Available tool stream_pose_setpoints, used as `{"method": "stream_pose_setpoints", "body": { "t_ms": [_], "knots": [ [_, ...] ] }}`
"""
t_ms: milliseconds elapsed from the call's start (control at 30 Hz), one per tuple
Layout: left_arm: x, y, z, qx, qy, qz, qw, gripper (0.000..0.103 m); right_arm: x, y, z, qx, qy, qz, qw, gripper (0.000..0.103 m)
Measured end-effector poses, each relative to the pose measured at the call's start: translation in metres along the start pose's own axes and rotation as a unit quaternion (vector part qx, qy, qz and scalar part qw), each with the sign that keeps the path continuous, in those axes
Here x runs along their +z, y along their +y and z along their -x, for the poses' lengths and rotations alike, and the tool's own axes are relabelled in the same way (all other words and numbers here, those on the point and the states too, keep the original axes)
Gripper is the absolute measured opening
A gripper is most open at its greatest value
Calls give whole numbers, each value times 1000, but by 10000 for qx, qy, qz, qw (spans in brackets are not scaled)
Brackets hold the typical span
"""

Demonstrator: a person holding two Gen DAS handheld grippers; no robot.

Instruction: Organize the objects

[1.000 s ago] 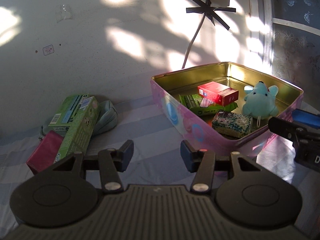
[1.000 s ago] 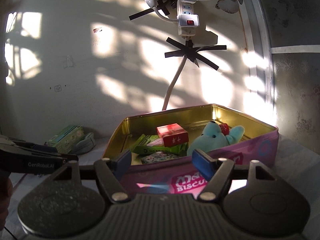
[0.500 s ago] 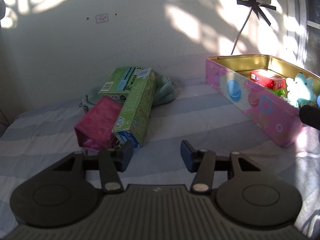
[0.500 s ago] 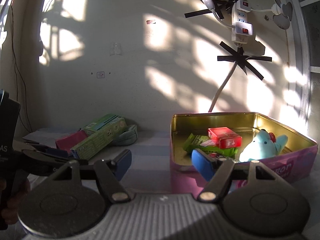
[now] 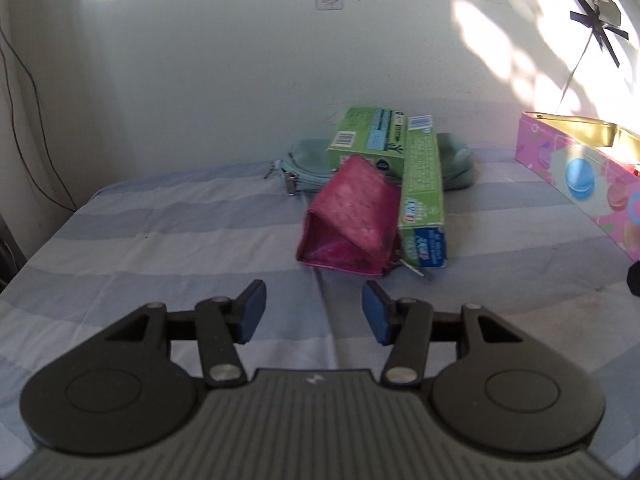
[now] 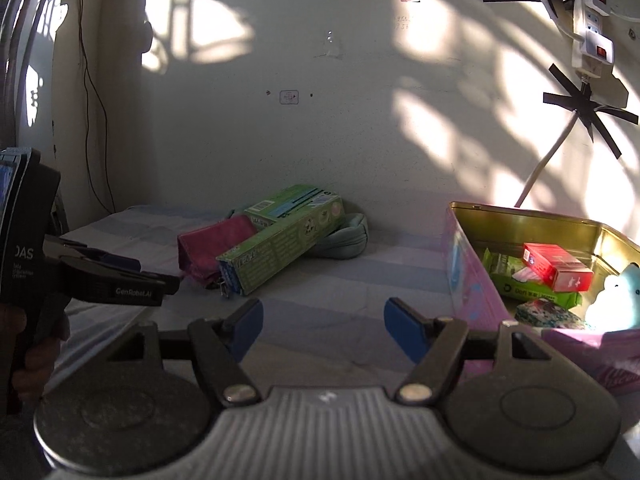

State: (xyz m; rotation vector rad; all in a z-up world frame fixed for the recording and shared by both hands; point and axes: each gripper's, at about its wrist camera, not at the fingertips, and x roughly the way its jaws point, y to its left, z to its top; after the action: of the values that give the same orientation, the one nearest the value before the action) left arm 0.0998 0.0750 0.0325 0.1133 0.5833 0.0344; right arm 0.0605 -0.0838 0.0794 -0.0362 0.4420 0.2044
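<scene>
Left gripper (image 5: 314, 310): jaws parted, nothing between the blue pads (image 5: 252, 306), poised just above the blue-and-grey striped bedsheet (image 5: 168, 232). Right gripper (image 6: 323, 330): jaws likewise parted and empty, blue pads (image 6: 400, 330) over the same sheet.

Behind everything, a pale plastered wall (image 6: 320, 140) dappled with sun patches. Ahead and to the right of the right gripper, just beside its right finger: open pink rectangular biscuit tin with a gold interior (image 6: 468, 264); from the left gripper, far right at the picture's edge (image 5: 580, 184). Inside the tin: pale blue plush toy (image 6: 618, 296), flat green packet (image 6: 532, 286), red carton (image 6: 556, 266) lying on top of that packet, small floral-patterned box (image 6: 546, 312) nearest the gripper.

Straight ahead of the left gripper, near but apart: a heap of loose things. At the back, teal zippered fabric pouch (image 5: 308, 168) against the wall. Resting on it, wide green cardboard box (image 5: 366, 140). Long green toothpaste carton (image 5: 422, 184) leaning over the pouch, its near end on the sheet. Magenta fabric wallet (image 5: 348, 220), tented open, touching the carton's left side. Same heap ahead and left of the right gripper (image 6: 280, 244).

High on the wall to the right: white power strip (image 6: 590, 28) fixed with black tape crosses.
</scene>
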Motion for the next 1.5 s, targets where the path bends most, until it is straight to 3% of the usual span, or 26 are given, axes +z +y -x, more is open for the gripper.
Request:
{"method": "stream_pose_setpoints", "body": {
  "t_ms": [167,333,467,533,600,767,867,1000,1267,1400,1500],
  "knots": [
    [0,49,-13,257,152,813,9962,56,9,32,-22,330,117,339,9988,69],
    [-7,82,-23,288,298,1686,9848,55,34,68,-59,702,98,859,9938,69],
    [-8,86,-22,180,285,1874,9817,55,73,85,-111,892,243,975,9909,68],
    [-8,86,-24,149,276,1835,9825,56,93,81,-144,1059,613,696,9900,66],
    [-7,85,-23,-40,240,1864,9822,55,109,72,-177,984,874,292,9909,65],
    [-1,72,-11,-986,-96,1722,9801,55,115,50,-228,1356,1524,-428,9780,64],
    [1,62,-8,-1476,-100,1605,9759,56,110,51,-232,1566,1586,-343,9742,64],
    [0,67,-12,-1631,34,1798,9701,58,100,66,-226,1614,1681,-2,9725,61],
    [-6,97,-12,-1252,142,2567,9582,58,85,82,-186,1669,1669,-290,9713,57],
    [-9,110,-9,-1122,54,2898,9505,58,74,86,-164,1912,1659,-301,9670,56],
    [-9,112,-10,-1035,90,2959,9495,58,65,86,-145,2073,1650,-380,9635,56]
  ]
}}
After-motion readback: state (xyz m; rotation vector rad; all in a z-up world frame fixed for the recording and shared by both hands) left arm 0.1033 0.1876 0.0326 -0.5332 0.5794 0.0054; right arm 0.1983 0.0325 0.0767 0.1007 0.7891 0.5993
